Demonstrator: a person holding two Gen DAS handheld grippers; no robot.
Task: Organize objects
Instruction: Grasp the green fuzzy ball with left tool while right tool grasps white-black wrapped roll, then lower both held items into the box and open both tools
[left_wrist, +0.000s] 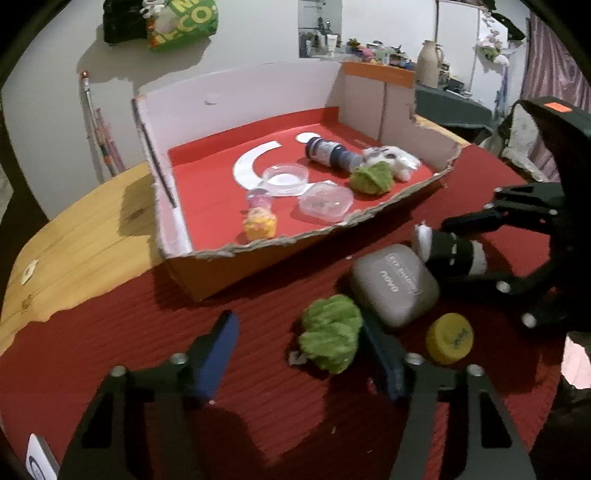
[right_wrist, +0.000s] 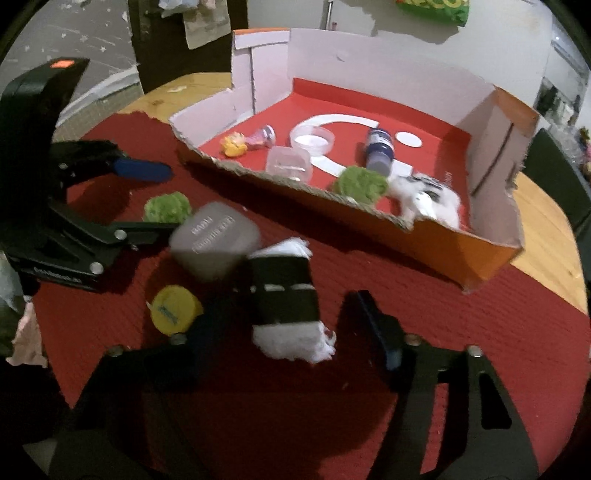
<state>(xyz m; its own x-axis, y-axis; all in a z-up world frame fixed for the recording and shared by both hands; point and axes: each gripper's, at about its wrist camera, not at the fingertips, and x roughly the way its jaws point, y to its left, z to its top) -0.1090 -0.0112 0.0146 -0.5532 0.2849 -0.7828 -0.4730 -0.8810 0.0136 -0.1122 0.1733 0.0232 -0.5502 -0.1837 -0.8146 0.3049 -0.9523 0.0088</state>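
Left wrist view shows my left gripper (left_wrist: 301, 354) with its jaws spread wide and nothing between them; the blue pads (left_wrist: 216, 363) hover over the red mat (left_wrist: 147, 332). A green pompom (left_wrist: 330, 332) lies on the mat just inside the right-hand finger, touching or nearly touching it; I cannot tell which. Just beyond that finger sits a grey case (left_wrist: 393, 284), and to the right of it a yellow cap (left_wrist: 450, 338).

Ahead of the left gripper stands the cardboard box (left_wrist: 207, 254), its torn front edge facing me. Inside it I see a dark blue bottle (left_wrist: 330, 152) lying on its side, a second green pompom (left_wrist: 371, 177), a white fluffy toy (left_wrist: 395, 162), a clear round dish (left_wrist: 285, 178), a clear lidded container (left_wrist: 325, 202) and a small yellow and pink toy (left_wrist: 259, 218).

Off to the right, my right gripper (right_wrist: 280, 332) has a black and white roll (right_wrist: 286, 295) between its fingers. The jaws stand well apart; the left finger appears to press the roll, while a gap shows on the other side, so I cannot tell whether it is truly gripped. The roll sits just this side of the grey case (right_wrist: 214, 240), near the yellow cap (right_wrist: 173, 309) at the left finger.
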